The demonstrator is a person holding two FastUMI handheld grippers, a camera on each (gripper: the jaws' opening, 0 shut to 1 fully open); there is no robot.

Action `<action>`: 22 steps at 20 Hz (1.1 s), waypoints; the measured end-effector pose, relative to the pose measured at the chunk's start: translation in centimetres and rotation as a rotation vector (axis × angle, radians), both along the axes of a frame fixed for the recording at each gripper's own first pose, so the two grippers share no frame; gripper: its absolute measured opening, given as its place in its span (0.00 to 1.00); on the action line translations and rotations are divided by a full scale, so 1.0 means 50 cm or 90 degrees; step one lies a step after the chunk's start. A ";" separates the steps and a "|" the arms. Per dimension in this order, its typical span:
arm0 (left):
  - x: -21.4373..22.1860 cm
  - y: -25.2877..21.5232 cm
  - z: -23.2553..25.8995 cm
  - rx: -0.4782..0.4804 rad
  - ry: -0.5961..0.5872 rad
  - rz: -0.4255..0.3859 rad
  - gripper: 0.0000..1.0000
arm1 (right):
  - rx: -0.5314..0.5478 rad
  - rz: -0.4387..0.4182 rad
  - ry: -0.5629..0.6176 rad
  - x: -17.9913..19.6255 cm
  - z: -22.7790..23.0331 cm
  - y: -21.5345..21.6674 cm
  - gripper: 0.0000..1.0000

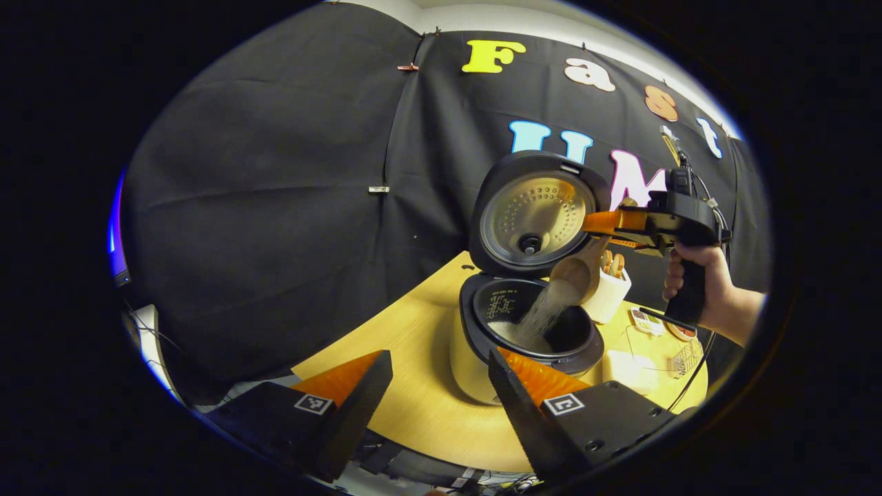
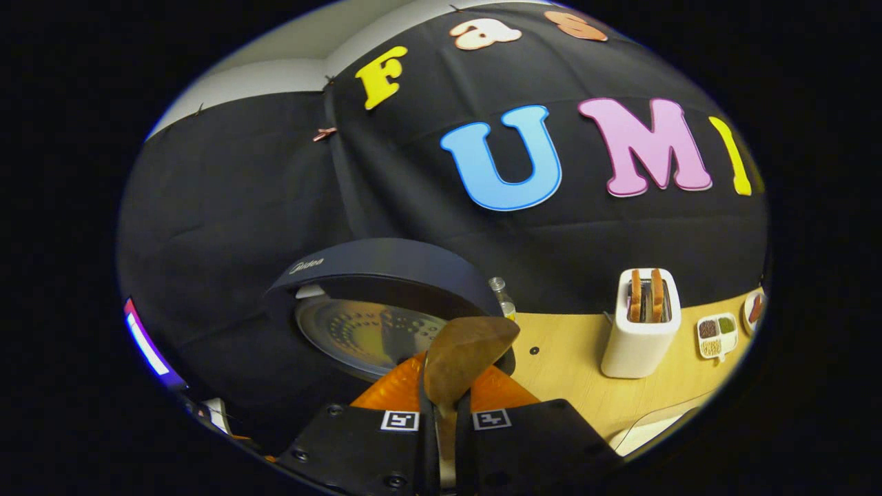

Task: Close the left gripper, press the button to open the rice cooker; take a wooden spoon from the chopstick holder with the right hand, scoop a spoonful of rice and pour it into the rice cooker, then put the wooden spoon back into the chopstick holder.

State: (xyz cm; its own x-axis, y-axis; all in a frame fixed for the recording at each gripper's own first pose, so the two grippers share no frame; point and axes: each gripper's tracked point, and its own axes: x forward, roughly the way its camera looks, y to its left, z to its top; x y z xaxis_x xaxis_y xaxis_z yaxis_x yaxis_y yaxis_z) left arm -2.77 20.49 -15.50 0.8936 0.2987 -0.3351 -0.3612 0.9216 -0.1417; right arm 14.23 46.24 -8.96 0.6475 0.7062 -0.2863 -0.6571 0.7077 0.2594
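Gripping the wooden spoon (image 2: pixel 460 358), right fingers (image 2: pixel 413 441); left fingers (image 1: pixel 358 393) apart; rice (image 1: pixel 544 313) apparently pouring.

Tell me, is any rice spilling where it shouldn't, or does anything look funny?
Nothing stands out. The wooden spoon, held by the right gripper, is tipped over the open rice cooker, and the rice streams down into its pot. I see no grains on the table.
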 end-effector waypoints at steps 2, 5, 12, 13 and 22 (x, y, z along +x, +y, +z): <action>-0.003 0.005 0.001 0.003 -0.001 0.002 0.95 | -0.034 0.033 -0.044 -0.008 -0.004 0.018 0.13; 0.000 0.003 0.001 -0.002 0.001 0.005 0.95 | -0.065 0.090 -0.088 -0.032 -0.014 0.045 0.13; -0.004 0.006 0.002 0.000 0.003 0.013 0.95 | -0.117 0.180 -0.176 -0.068 -0.030 0.056 0.13; -0.004 0.006 0.003 0.002 0.003 0.014 0.95 | -0.124 0.190 -0.181 -0.075 -0.036 0.056 0.13; 0.019 -0.028 0.023 0.028 -0.004 0.000 0.95 | -0.119 0.199 -0.188 -0.091 -0.023 0.043 0.13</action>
State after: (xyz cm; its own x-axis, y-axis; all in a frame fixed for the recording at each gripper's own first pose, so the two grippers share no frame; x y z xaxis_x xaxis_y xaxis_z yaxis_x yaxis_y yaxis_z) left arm -1.80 19.08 -14.35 0.8959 0.3124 -0.3158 -0.3600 0.9271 -0.1042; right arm 9.69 48.37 -10.10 0.4847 0.8346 -0.2619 -0.8729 0.4805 -0.0841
